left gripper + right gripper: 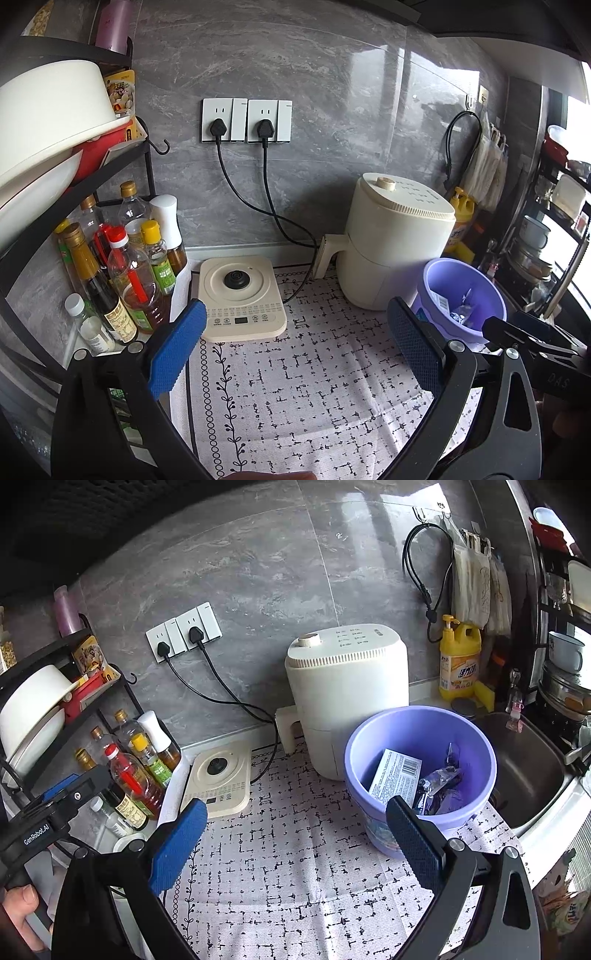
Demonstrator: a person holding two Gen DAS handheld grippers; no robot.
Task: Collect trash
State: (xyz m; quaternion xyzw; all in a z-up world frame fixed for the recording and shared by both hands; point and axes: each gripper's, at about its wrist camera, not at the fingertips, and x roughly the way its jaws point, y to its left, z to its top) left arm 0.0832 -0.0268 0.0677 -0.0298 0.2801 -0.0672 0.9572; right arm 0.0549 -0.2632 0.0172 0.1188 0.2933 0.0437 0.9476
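A purple plastic bin (421, 734) stands on the patterned mat (295, 867), in front of the cream air fryer. Inside it lie a white printed packet (395, 775) and crumpled silver wrappers (439, 786). My right gripper (295, 827) hovers open over the mat, its right blue pad just in front of the bin, with nothing between the fingers. The left wrist view shows the same bin (461, 295) at the right, with wrappers (460, 312) inside. Above the mat my left gripper (295, 332) is also open and empty. The other gripper's black body pokes into each view's edge.
A cream air fryer (347, 698) and a kettle base (240, 299) sit at the back, both plugged into wall sockets (245, 120). A rack with oil and sauce bottles (122, 273) fills the left. A steel sink (528, 771) and yellow detergent bottle (460, 661) are at the right.
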